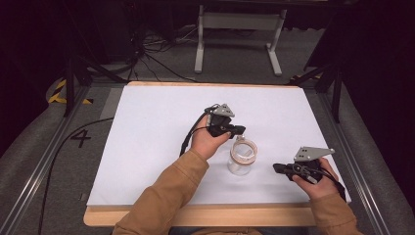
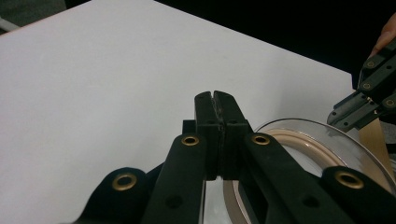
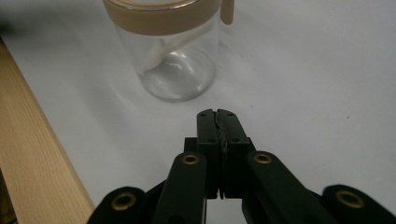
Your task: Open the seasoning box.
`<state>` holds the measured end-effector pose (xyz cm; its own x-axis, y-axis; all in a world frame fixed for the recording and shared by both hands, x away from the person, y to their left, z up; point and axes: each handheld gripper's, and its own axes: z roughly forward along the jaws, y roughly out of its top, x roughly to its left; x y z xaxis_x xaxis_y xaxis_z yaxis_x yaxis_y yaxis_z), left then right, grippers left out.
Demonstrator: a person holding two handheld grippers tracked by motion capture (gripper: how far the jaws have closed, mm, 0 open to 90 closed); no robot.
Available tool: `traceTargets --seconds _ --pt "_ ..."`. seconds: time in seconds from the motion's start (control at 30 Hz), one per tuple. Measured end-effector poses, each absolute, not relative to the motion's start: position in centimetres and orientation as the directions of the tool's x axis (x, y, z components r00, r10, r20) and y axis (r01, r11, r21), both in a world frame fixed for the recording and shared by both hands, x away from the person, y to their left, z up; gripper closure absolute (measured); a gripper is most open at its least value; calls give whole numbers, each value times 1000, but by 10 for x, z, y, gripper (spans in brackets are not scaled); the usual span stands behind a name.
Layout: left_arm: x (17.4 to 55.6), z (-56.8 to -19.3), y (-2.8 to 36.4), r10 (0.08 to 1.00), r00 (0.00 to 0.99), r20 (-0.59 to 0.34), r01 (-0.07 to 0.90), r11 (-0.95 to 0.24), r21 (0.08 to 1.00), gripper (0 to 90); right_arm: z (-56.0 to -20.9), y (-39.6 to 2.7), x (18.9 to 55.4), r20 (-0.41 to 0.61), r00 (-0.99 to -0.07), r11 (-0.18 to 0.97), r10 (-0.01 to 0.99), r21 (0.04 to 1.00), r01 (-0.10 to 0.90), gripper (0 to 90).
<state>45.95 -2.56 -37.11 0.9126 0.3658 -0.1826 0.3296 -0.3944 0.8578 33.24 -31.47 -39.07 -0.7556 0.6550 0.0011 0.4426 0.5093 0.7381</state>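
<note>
Two grippers, the left gripper (image 1: 238, 129) just above the lidded glass jar (image 1: 242, 157) near the table's (image 1: 147, 147) front edge, right gripper (image 1: 280, 168) beside it, both clenched empty, seemingly poised to handle it.

A clear glass jar with a tan plastic rim (image 1: 241, 157) stands on the white rectangular table mat (image 1: 147, 147), right of centre in the lower half of the frame. The left gripper (image 1: 238, 130) sits just above it, at its upper left. The right gripper (image 1: 278, 168) lies to its right, near, apart. A wooden table edge (image 1: 205, 215) runs along the bottom.
</note>
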Motion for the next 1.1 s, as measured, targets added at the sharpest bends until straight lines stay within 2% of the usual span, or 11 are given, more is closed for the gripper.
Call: traceTargets --seconds 0.6,1.1 --pt "459 -371 -25 353 916 -189 330 -398 856 896 -386 -293 325 0 -799 517 601 763 389 896" --pt "460 -372 -24 351 914 -204 340 -386 858 896 -384 -275 329 33 -783 449 622 804 390 899"
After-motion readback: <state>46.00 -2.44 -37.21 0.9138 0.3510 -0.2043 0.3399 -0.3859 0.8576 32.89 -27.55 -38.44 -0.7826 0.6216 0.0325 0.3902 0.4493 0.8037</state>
